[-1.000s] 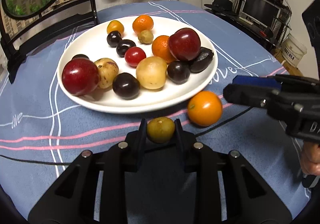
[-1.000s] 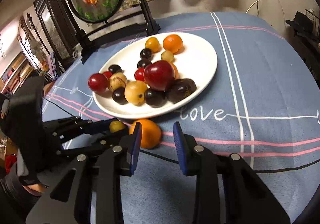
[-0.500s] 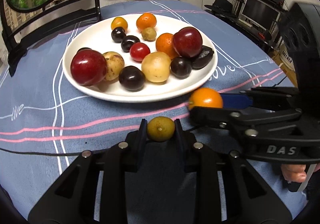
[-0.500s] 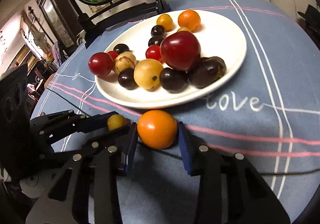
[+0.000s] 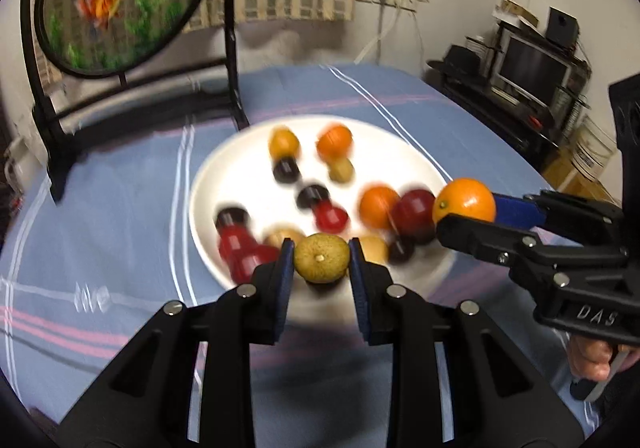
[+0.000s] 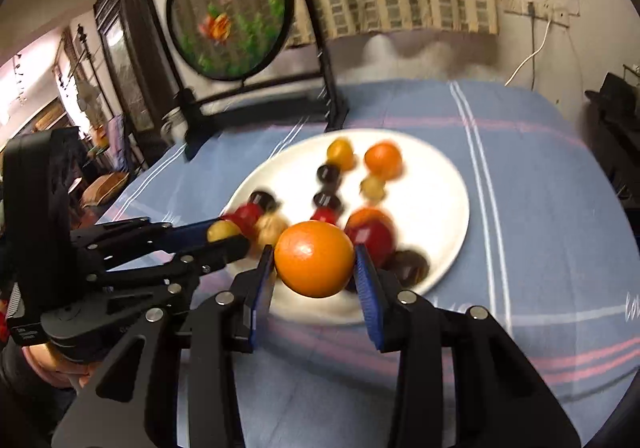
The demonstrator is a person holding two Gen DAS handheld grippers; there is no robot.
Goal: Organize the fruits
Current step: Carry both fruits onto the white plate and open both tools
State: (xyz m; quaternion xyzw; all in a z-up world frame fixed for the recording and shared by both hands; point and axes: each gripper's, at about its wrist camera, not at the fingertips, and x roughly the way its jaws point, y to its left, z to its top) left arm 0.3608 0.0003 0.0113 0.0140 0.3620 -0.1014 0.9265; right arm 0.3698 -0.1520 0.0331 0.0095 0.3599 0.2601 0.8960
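Left wrist view: left tool (image 5: 321, 262) clamped on a small round yellow-green citrus fruit (image 5: 321, 258), blue-padded fingers (image 5: 285, 272) pressed to both its sides, lifted above the near rim of a round white plate (image 5: 404, 163). Plate blurred, loaded with red, dark purple, orange and tan fruits, resting on a blue striped cloth-covered surface (image 5: 112, 207). At right, right tool (image 5: 466, 213) closed around a round orange citrus fruit (image 5: 465, 201), raised over the plate's right edge.

Right wrist view: right tool (image 6: 314, 268) gripping the orange fruit (image 6: 315, 259) above the plate's (image 6: 436, 207) near rim. At left, left tool (image 6: 224, 236) holding the yellow-green fruit (image 6: 221, 230). Behind, round black-framed goldfish screen (image 6: 230, 13).
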